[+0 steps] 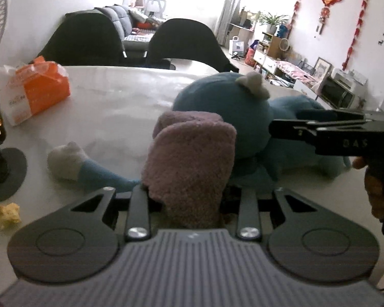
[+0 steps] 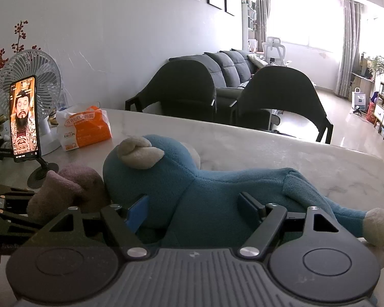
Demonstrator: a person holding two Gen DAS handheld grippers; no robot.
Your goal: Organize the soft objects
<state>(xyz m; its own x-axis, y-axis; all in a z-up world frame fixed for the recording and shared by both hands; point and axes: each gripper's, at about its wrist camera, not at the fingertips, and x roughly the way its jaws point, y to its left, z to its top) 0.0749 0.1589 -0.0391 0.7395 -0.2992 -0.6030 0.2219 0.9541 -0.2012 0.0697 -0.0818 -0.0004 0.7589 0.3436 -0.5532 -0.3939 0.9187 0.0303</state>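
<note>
A fluffy mauve cloth (image 1: 189,153) stands up between the fingers of my left gripper (image 1: 189,197), which is shut on its lower part; the cloth hides the fingertips. Right behind it lies a blue plush toy (image 1: 222,107) with a cream ear, on its side on the white table (image 1: 120,94). In the right wrist view the plush toy (image 2: 204,186) fills the gap of my right gripper (image 2: 193,209), whose blue pads (image 2: 138,213) press into its body. The mauve cloth (image 2: 69,189) and left gripper (image 2: 5,204) sit at the left there. My right gripper (image 1: 286,122) reaches in from the right.
An orange tissue pack (image 1: 38,89) lies at the far left, and a phone on a stand (image 2: 24,117) with a fan (image 2: 30,76) behind it. A blue piece with a pale end (image 1: 71,163) and a yellow crumpled lump (image 1: 5,216) lie near left. Two dark chairs (image 2: 281,97) stand beyond the table.
</note>
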